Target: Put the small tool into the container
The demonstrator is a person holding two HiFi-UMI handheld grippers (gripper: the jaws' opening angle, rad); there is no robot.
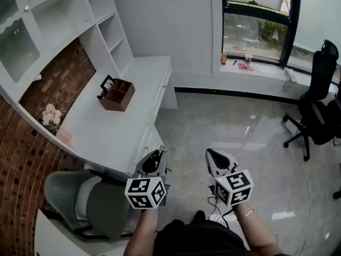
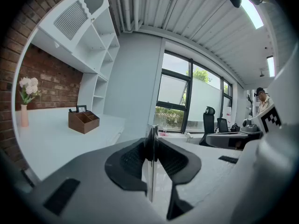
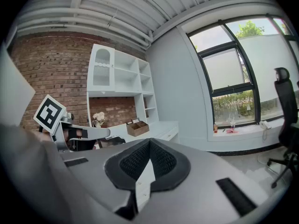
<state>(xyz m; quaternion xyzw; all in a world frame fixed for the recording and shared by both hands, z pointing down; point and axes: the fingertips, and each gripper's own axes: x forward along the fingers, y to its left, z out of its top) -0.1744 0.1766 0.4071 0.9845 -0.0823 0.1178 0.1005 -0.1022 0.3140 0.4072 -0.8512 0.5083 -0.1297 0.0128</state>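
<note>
Closest in, the person is holding both grippers low in the head view. The left gripper (image 1: 158, 153) is sitting at about seven o'clock and the right gripper (image 1: 209, 152) at about five o'clock, the two a little apart. The left gripper's jaws are pinching almost together on the small tool (image 2: 152, 133). It is a thin flat metal strip, standing edge-on between the pads and poking out past their tips. In the head view its bright end is showing just beyond the jaws. The right gripper's jaws are pressing together with their tips touching, and nothing is sitting between them.

At about eight o'clock, just beside the left gripper, a grey-green chair (image 1: 101, 204) is standing tucked against the white desk (image 1: 106, 129). Farther along the desk, at about ten o'clock from the grippers, the container (image 1: 118, 95) is resting on the desktop. It is a brown wooden box with open compartments, and it is lying well apart from the tool. Toward nine o'clock, pale flowers (image 1: 50, 114) are standing by the brick wall (image 1: 58, 84). Farthest off, at about two o'clock, a black office chair (image 1: 318, 108) is standing on the glossy floor (image 1: 240, 127) below the window (image 1: 256, 31).
</note>
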